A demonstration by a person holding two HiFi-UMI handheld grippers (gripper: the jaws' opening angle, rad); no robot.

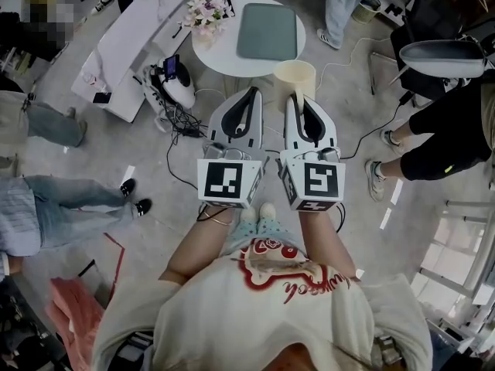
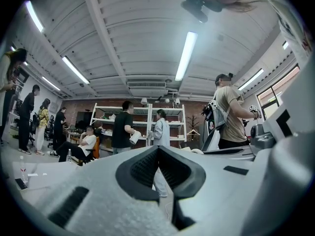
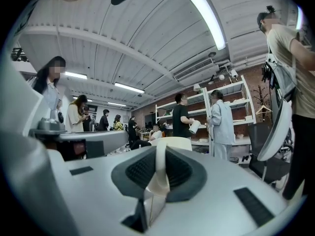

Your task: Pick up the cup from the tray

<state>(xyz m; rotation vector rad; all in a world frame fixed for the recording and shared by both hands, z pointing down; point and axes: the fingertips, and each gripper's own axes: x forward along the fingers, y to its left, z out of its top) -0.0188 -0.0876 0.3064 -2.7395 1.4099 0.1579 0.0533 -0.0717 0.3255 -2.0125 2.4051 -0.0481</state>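
Clearly, the fingers of the right gripper [image 1: 297, 99] are closed on the wall of the cream cup [image 1: 295, 74], held in the air off the green tray [image 1: 267, 31] on the round bench [image 1: 220, 52], while the left gripper [image 1: 252, 97] has its fingers closed together, empty.

Round white table [image 1: 220, 56], flowers [image 1: 204, 10] at its upper-left edge; long white table [image 1: 135, 33] to its left, phone [image 1: 101, 97] at that table's near corner; white device [image 1: 176, 82] on the floor between the tables, tangle of cables [image 1: 182, 122] beside it; black shoes [image 1: 128, 186] on a standing person at left; office chair [image 1: 442, 57] upper right; bin [image 1: 366, 8] near the top edge; red cloth [image 1: 73, 308] lower left; shelving [image 2: 172, 117] on the brick back wall, coat stand [image 2: 193, 126] beside it; ceiling strip light [image 2: 186, 55]; bottle [image 2: 21, 173] on a desk.
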